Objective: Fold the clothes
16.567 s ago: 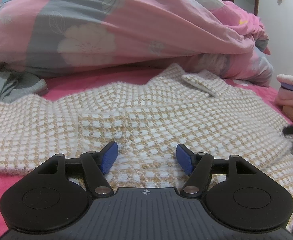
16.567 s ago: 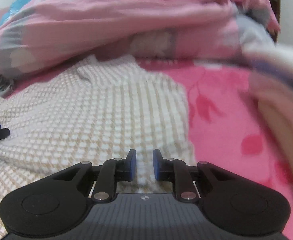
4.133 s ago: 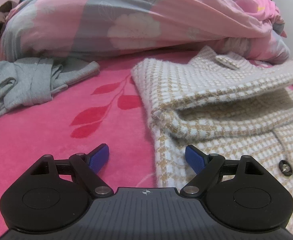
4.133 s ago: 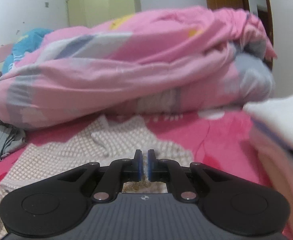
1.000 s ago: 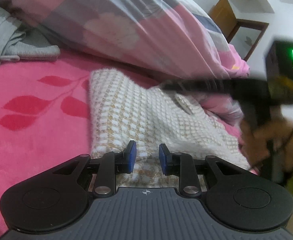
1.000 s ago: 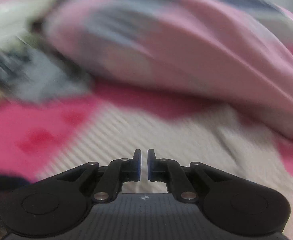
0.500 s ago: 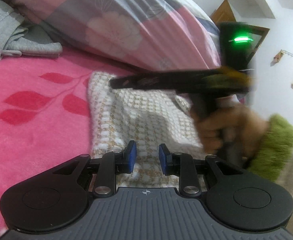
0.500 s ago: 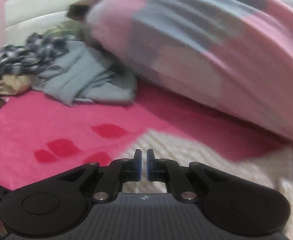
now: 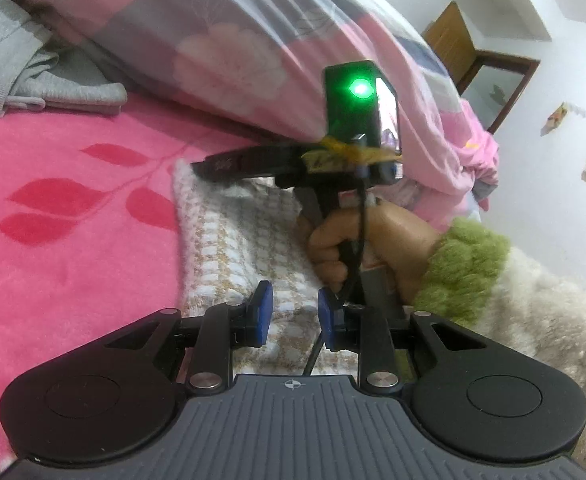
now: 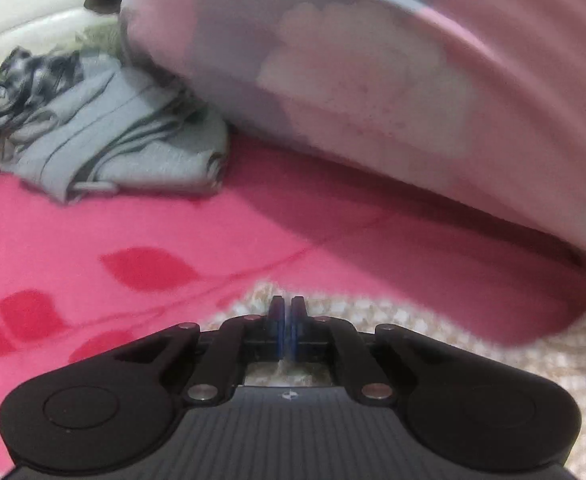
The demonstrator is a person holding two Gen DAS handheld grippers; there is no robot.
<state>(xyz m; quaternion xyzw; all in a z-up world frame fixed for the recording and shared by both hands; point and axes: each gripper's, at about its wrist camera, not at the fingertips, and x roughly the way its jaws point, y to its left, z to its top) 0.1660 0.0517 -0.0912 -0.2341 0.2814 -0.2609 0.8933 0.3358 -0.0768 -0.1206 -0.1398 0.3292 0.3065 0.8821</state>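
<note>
Pink leaf-print bed (image 9: 73,264) has a checked knit sweater (image 9: 229,240), crumpled grey top (image 10: 113,148) and floral duvet (image 9: 221,40) on it.

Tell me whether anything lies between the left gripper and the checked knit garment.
Nothing visible does. The left gripper sits right over the checked knit garment, with its fabric showing in the gap between the jaws. The right gripper and the hand holding it reach across farther up the same garment.

The blanket (image 9: 73,248) is hot pink with red leaves; the jacket (image 9: 229,240) is a white-and-tan check. The quilt (image 9: 221,40) is pink and grey with pale flowers, beside grey clothes (image 10: 105,140).
</note>
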